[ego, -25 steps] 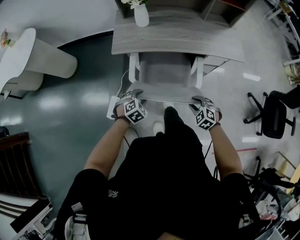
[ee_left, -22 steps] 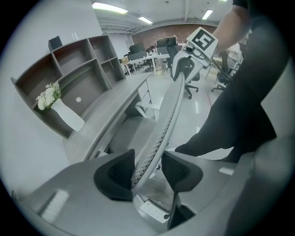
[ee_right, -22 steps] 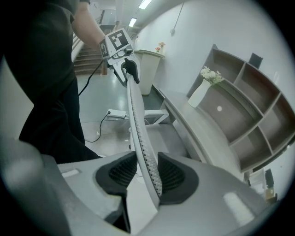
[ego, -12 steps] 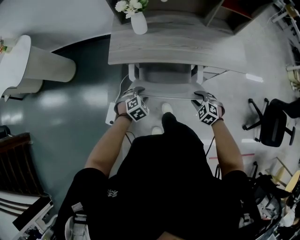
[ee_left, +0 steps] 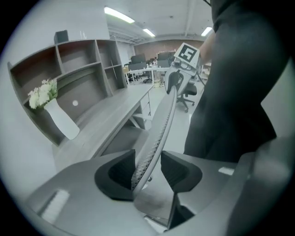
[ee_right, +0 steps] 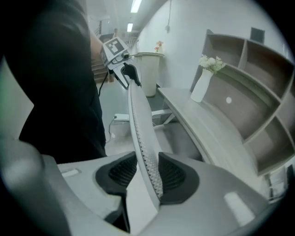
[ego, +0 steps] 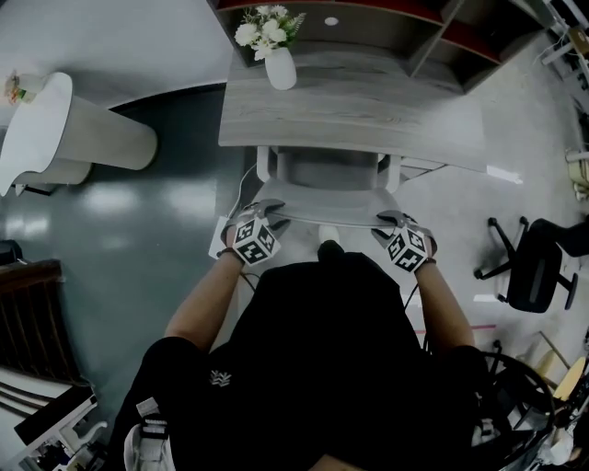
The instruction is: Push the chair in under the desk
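Chair's nearly home, both grippers clamped on the top of its back

The chair (ego: 331, 173) sits square to the desk (ego: 368, 115), seat mostly tucked under the near edge and only the back sticking out on the person's side. The left gripper (ee_left: 150, 168) and right gripper (ee_right: 148, 173) are each closed down to a narrow gap, pads pinching the thin mesh top edge of the back, one toward each end. I reckon that's the right place to hold: the frame edge looks stiff, while the mesh itself probably gives. It looks light and should slide easily on the glossy floor, but an uneven push could skew it. On the desk's far left corner a white vase (ego: 281, 69) holds white flowers (ego: 267, 28), and a hard bump might tip it.
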Available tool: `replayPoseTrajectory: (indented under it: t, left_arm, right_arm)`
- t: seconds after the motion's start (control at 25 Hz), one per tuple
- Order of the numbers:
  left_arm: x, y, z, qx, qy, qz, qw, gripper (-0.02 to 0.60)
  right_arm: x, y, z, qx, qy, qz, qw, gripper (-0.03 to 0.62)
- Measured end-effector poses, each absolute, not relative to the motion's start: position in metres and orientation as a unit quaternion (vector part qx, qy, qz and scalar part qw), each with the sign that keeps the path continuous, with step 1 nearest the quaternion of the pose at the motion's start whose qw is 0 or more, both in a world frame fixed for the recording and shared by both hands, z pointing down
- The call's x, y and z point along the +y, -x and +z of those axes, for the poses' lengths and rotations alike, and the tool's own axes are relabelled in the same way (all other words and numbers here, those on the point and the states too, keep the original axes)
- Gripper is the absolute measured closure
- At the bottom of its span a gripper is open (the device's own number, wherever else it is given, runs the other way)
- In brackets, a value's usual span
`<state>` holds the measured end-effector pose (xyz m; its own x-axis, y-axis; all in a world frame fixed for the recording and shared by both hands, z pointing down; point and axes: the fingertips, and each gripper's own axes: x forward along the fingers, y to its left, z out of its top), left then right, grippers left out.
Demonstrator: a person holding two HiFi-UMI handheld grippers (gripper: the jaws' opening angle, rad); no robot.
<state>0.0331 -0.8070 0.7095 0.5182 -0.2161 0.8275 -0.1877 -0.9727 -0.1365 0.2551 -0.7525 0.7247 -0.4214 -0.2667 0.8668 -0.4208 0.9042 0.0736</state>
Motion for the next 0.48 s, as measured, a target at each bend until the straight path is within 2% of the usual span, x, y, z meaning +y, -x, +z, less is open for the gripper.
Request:
replayPoseTrajectory:
  t: [0.08,0.16,0.28,0.4,0.48]
  left_arm:
    - [-0.801,-0.036,0.698,0.099,0.886,-0.453,-0.022,0.396]
    - [-0.802,-0.045,0.673,0.09,0.909,-0.406,-0.026,0.39]
    - [-0.832,-0.055,0.614,0.139,0.947,-0.288,-0.036,0.474]
    - [-0.881,-0.046,0.567,0.23,0.949,-0.212,-0.04,0.548]
    - [-0.909,-0.039,0.545,0.282,0.942,-0.175,-0.044,0.574]
  right_arm:
    - [-0.748,-0.248,0.712,-0.862,-0.176,0.119,0.46,0.439]
    - [-0.755,-0.238,0.685,-0.896,-0.169,0.148,0.382,0.438]
    - [-0.797,-0.239,0.628,-0.924,-0.233,0.154,0.263,0.439]
    - [-0.846,-0.259,0.588,-0.912,-0.327,0.126,0.211,0.451]
    - [-0.873,-0.276,0.571,-0.894,-0.388,0.121,0.188,0.459]
